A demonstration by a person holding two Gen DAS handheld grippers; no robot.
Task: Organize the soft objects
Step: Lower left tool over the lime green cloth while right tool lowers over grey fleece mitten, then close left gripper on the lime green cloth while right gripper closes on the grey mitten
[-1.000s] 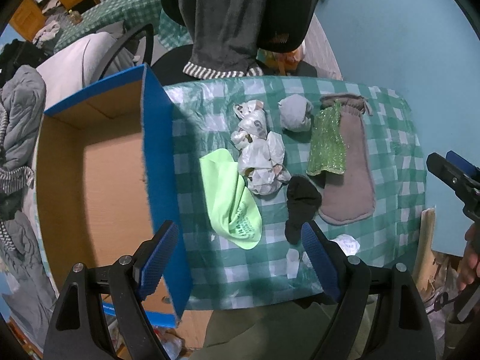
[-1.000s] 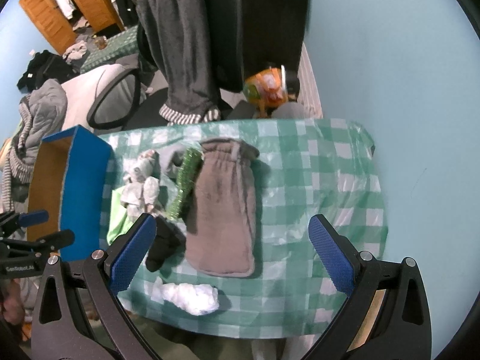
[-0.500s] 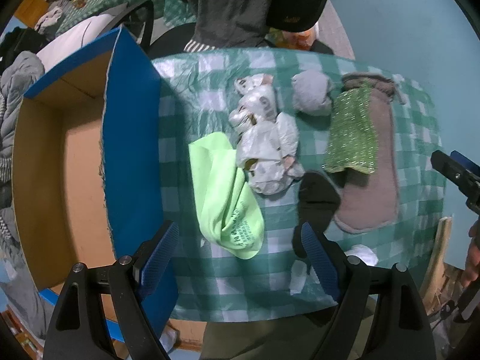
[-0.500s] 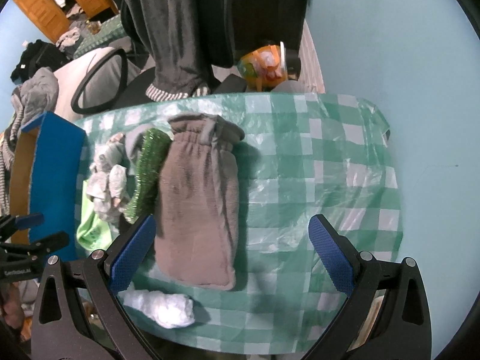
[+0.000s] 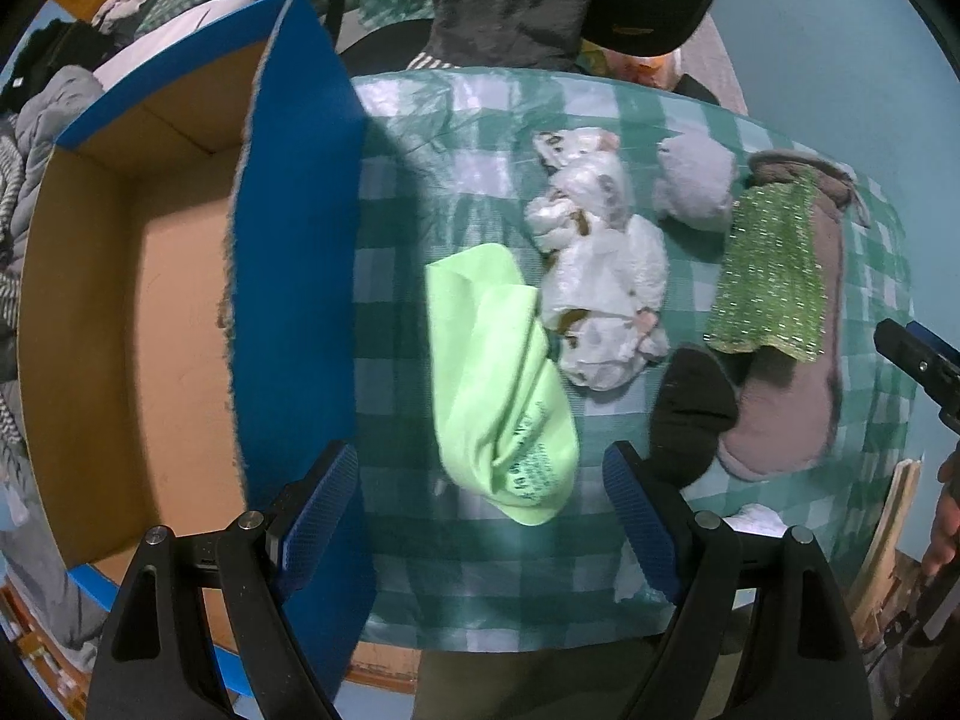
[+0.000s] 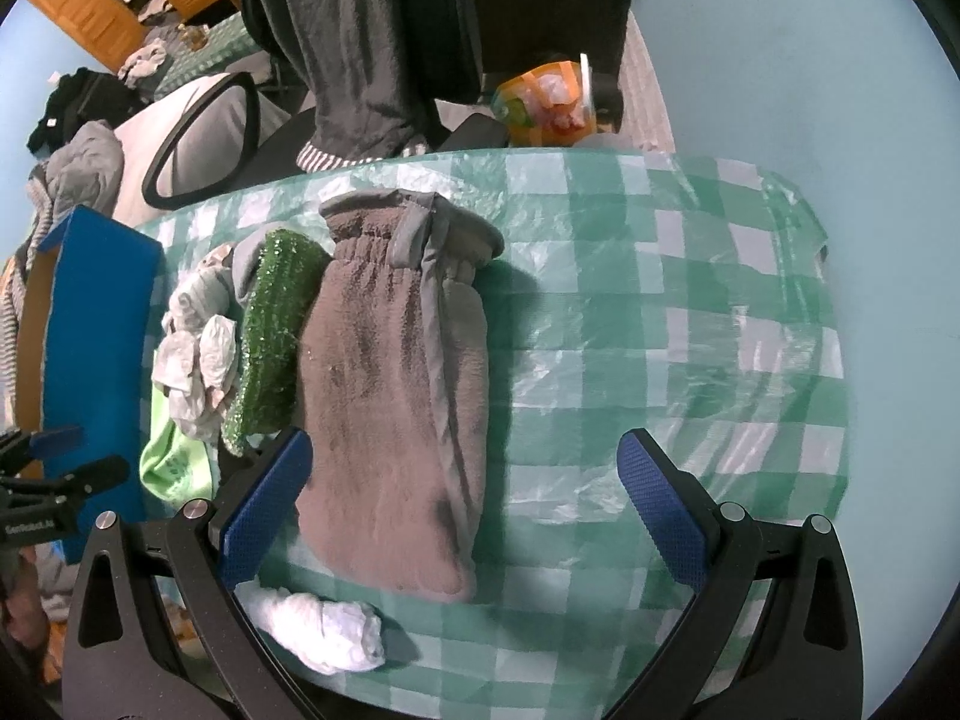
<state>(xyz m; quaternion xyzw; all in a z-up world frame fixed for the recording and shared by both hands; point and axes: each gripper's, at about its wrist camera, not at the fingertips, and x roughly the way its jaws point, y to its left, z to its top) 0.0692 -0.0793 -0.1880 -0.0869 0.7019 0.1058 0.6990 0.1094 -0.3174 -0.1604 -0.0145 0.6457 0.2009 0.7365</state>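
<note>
Soft items lie on a green checked tablecloth [image 5: 468, 576]. In the left wrist view: a lime green cloth [image 5: 498, 378], a crumpled white plastic bag [image 5: 600, 264], a pale grey ball [image 5: 696, 180], a sparkly green cloth [image 5: 768, 276], a black sock [image 5: 690, 414] and a brown-grey pouch [image 5: 792, 414]. My left gripper [image 5: 480, 498] is open above the lime cloth's near end. My right gripper [image 6: 462, 498] is open over the pouch [image 6: 390, 396]. A white rolled cloth [image 6: 324, 630] lies near the table's front edge.
An open cardboard box with blue outer walls [image 5: 294, 300] stands left of the table. A chair draped with dark clothing [image 6: 360, 42] and an orange bag [image 6: 546, 102] stand behind it. A pale blue wall [image 6: 810, 60] is at the right.
Both grippers have moved down and forward toward the table. The left one closed in on the lime cloth, the right one on the pouch. Both stay open.
</note>
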